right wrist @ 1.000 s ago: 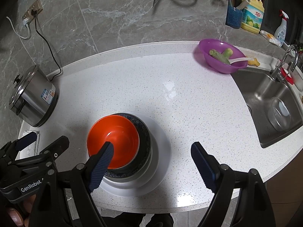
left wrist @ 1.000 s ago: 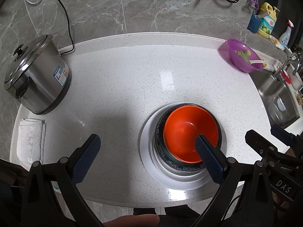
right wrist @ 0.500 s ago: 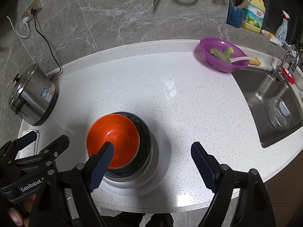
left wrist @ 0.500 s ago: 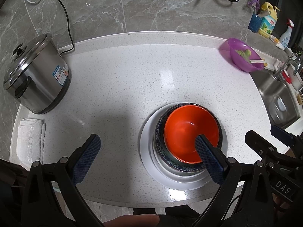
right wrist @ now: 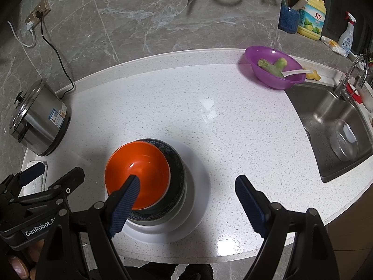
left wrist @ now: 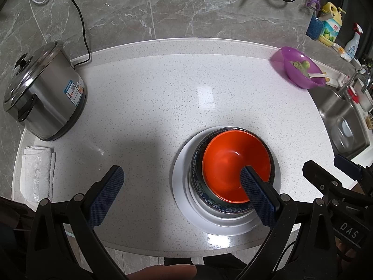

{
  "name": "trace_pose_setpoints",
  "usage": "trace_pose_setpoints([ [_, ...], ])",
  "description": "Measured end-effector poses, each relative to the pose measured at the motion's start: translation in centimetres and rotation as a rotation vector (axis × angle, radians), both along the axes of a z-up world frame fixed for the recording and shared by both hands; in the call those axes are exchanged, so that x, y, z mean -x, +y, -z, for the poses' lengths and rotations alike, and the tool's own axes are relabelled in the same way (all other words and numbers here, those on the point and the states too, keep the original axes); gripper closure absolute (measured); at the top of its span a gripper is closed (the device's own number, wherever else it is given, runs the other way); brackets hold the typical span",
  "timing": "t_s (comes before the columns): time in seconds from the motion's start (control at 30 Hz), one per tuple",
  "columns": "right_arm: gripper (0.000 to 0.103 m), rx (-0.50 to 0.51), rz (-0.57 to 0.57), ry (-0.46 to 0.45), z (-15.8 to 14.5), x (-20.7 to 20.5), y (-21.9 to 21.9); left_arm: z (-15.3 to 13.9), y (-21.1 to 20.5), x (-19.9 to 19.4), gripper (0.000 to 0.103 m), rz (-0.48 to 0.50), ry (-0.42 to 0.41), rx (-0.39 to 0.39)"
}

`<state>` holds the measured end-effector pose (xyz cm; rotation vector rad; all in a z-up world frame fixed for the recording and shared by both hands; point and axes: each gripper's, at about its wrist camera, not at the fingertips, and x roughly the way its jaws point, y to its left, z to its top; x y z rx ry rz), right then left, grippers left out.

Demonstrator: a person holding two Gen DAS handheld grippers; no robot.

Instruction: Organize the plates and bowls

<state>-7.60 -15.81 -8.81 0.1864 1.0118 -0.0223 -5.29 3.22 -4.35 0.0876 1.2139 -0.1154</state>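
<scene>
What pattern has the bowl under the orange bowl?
Dark blue bowl with a white ornamental band at its rim; clearest in the left wrist view.

Both wrist cams look down from the near edge of the counter [left wrist: 163,93], close in, left one further left, and both catch the orange bowl [left wrist: 233,163] [right wrist: 139,168] stack.

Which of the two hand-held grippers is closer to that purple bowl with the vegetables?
The right one: it hangs on the purple bowl's side of the stacked dishes, the left on the far side.
</scene>
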Motion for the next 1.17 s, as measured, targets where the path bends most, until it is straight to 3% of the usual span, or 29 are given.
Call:
trace_pose_setpoints([
  [1.17, 0.017, 0.001, -0.006, 0.011, 0.35, -0.44, -0.11, 0.60, 0.31, -0.75, 0.003, -0.004, -0.001, -0.003],
])
